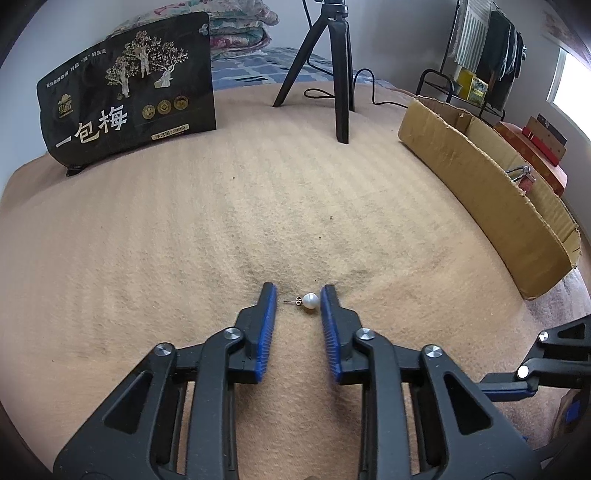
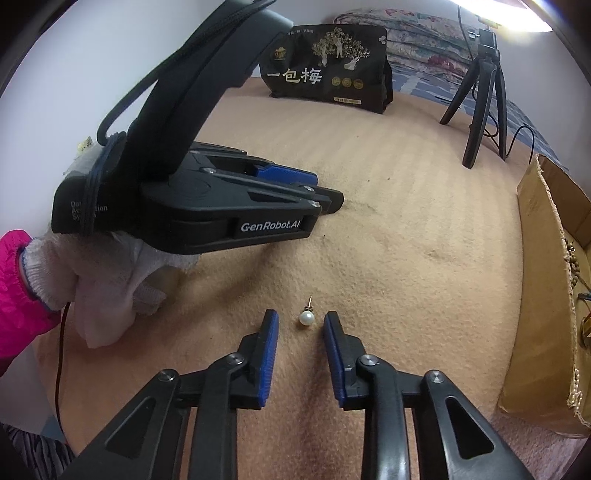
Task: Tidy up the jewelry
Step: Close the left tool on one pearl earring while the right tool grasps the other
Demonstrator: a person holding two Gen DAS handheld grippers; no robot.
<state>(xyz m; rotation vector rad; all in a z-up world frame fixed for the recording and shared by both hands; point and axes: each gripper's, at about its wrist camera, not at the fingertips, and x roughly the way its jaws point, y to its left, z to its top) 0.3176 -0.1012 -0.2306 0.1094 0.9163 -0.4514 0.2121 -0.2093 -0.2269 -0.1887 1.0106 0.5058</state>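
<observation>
A tan, fuzzy blanket with faint woven stripes covers the work surface, in a room with pale walls.

The left gripper, black plastic with ribbed blue pads, points down at the blanket with its jaws narrowly apart around a small white pearl stud earring. The round, glossy pearl lies just beside the right-hand pad, whether touching cannot be told; its thin gold post with a small backing points sideways toward the other pad, short of it. No firm pinch shows.

The right gripper, of the same build, stands over a second white pearl stud earring. This pearl rests on the blanket between the tips, clear of both pads, with its gold post pointing away from the camera. These jaws are likewise narrowly spread, gripping nothing.

In the right wrist view, a hand in a white knit glove with a pink quilted sleeve holds the left gripper's body.

Further out, a brown cardboard box with torn edges lies to the right. A black snack bag with gold tree artwork stands at the far side, near a black tripod. Folded floral quilts are stacked behind, and clothes hang on a rack by a bright window.
</observation>
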